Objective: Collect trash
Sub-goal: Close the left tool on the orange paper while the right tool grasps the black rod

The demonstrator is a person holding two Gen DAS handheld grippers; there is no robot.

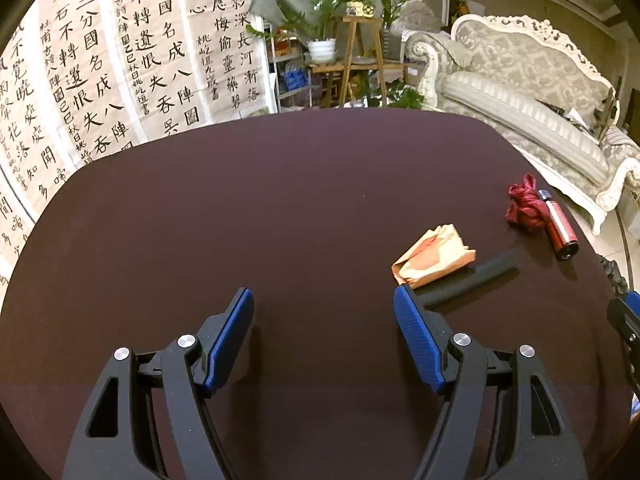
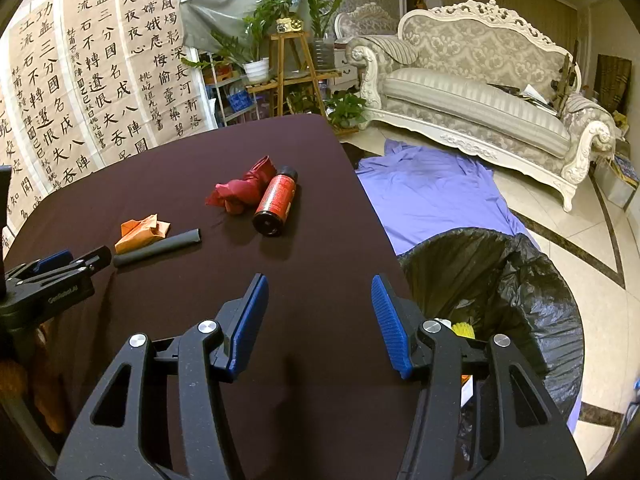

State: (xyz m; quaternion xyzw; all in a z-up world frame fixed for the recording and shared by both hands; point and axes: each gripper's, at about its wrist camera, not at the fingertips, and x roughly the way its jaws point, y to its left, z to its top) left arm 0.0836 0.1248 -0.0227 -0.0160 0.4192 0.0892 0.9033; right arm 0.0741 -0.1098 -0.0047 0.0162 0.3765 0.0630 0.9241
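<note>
Trash strewn on the dark worktop (image 2: 168,184): black tube (image 2: 157,249), orange wrapper (image 2: 141,231), red bottle (image 2: 276,200) against red rag (image 2: 240,192). Left gripper (image 1: 324,300) and right gripper (image 2: 320,286) both jaws wide, holding nothing. Bin (image 2: 520,280) off the worktop's right edge, already with scraps inside. Likely to roll off if nudged: tube and bottle. Wrapper likely to slip from a shallow pinch. Readable: "GenRobot.AI" on the left gripper; bottle label too blurred; calligraphy scrolls (image 2: 92,60) beyond.
</note>
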